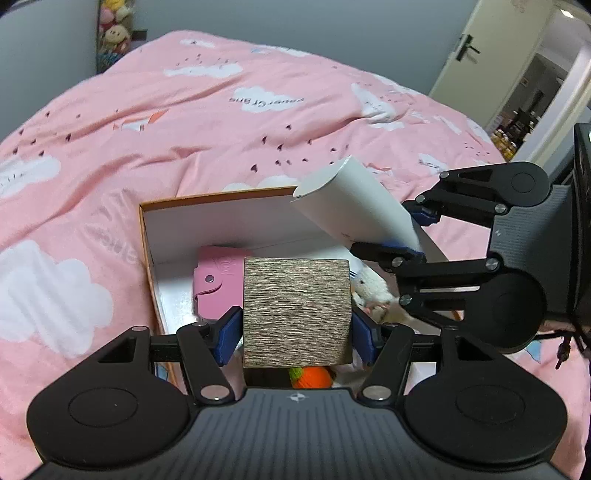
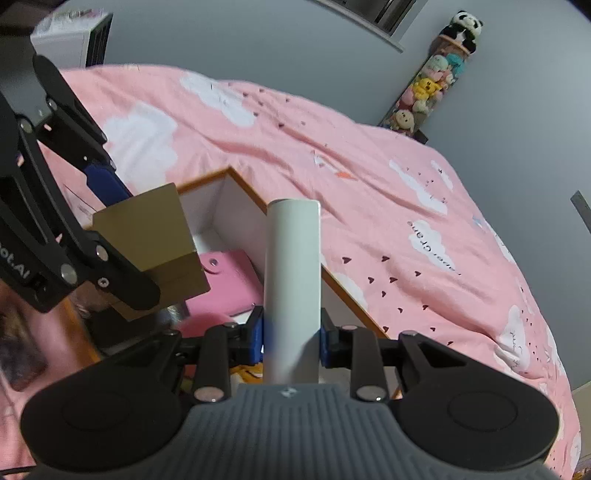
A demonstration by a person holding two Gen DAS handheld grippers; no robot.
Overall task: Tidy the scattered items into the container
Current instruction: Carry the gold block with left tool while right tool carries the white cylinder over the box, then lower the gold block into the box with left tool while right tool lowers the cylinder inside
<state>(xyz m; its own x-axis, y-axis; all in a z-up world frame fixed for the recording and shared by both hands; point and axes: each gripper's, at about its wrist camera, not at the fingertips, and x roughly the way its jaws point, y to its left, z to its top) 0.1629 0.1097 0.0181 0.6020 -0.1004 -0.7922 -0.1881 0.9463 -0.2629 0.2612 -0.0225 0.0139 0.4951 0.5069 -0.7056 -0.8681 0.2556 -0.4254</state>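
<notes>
Two hand-held grippers over an open container on a bed, each carrying one item. The left gripper [image 1: 295, 332] clamps a gold-brown box [image 1: 296, 312] between its blue pads [image 1: 228, 334], jaws spread wide to span the box's width; in the right wrist view the same box [image 2: 147, 236] appears at the left, held by the left gripper [image 2: 110, 229] above the container's near corner. The right gripper [image 2: 291, 338] pinches a narrow white carton [image 2: 293, 280] near its lower end, jaws drawn in close around it; the carton projects forward along the fingers. In the left wrist view this carton [image 1: 354, 206] slants up and to the left from the right gripper [image 1: 406, 236], its free end above the far right part of the container. The container [image 1: 147, 236], a shallow open box with white inner walls and an orange rim, lies on a pink bedspread [image 1: 184, 129] printed with white clouds and small dark hearts. Inside it lie a pink wallet [image 1: 216, 286] with a snap flap, a white plush toy [image 1: 373, 291] at the right, and an orange knitted item with a green top [image 1: 310, 376] partly hidden below the gold-brown box. The wallet [image 2: 225, 280] also shows between the two held items in the right wrist view. Background: grey wall, a tall column of stuffed toys [image 2: 428, 96] topped by a plush panda [image 2: 463, 29], and an open door [image 1: 476, 55].
</notes>
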